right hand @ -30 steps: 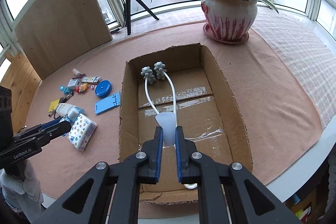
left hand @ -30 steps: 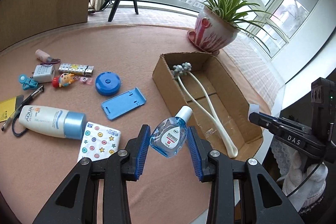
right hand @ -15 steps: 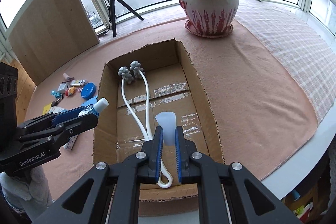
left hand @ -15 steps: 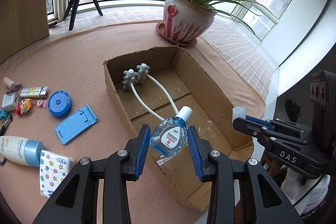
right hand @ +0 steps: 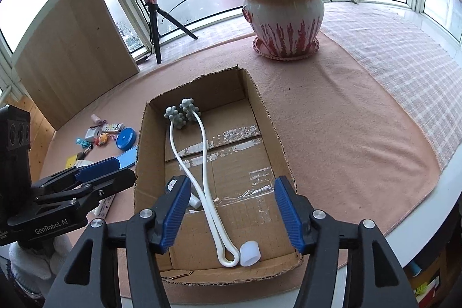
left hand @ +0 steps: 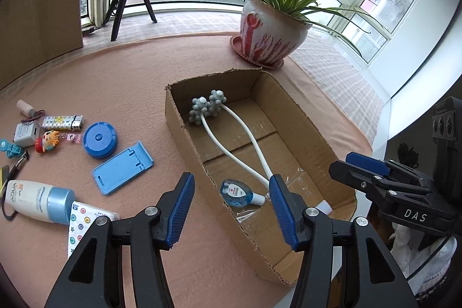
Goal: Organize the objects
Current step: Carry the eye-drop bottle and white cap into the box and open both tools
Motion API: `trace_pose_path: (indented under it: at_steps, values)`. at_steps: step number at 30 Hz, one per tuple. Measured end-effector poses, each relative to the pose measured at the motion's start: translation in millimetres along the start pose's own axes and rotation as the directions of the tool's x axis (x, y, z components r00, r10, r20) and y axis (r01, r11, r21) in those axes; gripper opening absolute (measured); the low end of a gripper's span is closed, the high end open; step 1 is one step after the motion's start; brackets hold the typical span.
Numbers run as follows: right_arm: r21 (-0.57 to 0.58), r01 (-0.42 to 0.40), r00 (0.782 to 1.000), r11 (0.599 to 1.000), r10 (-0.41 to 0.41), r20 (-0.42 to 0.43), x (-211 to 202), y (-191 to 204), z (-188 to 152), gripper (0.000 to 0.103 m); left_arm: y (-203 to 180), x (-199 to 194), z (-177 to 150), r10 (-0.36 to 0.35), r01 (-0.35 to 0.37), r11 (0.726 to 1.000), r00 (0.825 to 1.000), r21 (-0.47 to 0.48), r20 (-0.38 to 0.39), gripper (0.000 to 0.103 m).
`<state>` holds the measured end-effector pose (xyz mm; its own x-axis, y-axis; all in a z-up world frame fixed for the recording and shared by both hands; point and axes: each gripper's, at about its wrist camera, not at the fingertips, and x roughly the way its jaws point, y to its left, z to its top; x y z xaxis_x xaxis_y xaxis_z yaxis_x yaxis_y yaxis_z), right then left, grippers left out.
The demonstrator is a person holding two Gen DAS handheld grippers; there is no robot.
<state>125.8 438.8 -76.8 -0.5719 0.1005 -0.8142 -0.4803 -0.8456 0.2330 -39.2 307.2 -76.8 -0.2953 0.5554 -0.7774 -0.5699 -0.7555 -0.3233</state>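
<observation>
Both grippers, left gripper [left hand: 232, 202] and right gripper [right hand: 232, 211], are opening and empty. Eye-drop bottle [left hand: 238, 192] and translucent cap [right hand: 249, 250] lie in the cardboard box [right hand: 270, 123], lower centre.

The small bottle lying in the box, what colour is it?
Clear blue, with a white cap and a red-and-white label: the small bottle shows best in the left wrist view.

The left tongs [left hand: 232, 197] are opening, nothing between them, above the cardboard box [left hand: 184, 132]. Inside it, a blue eye-drop bottle [left hand: 237, 192] lies on its side beside the white roller massager [left hand: 231, 132].
</observation>
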Motion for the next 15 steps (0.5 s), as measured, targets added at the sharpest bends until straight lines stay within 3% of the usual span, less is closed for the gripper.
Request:
trace_pose_path:
  at_steps: [15]
  values:
    - [-0.064,-0.050,0.999,0.997,0.048,-0.023,8.7,48.3,0.7,0.058,56.7,-49.0,-18.5,0.144,-0.142,0.988,0.989,-0.058,0.032,0.058]
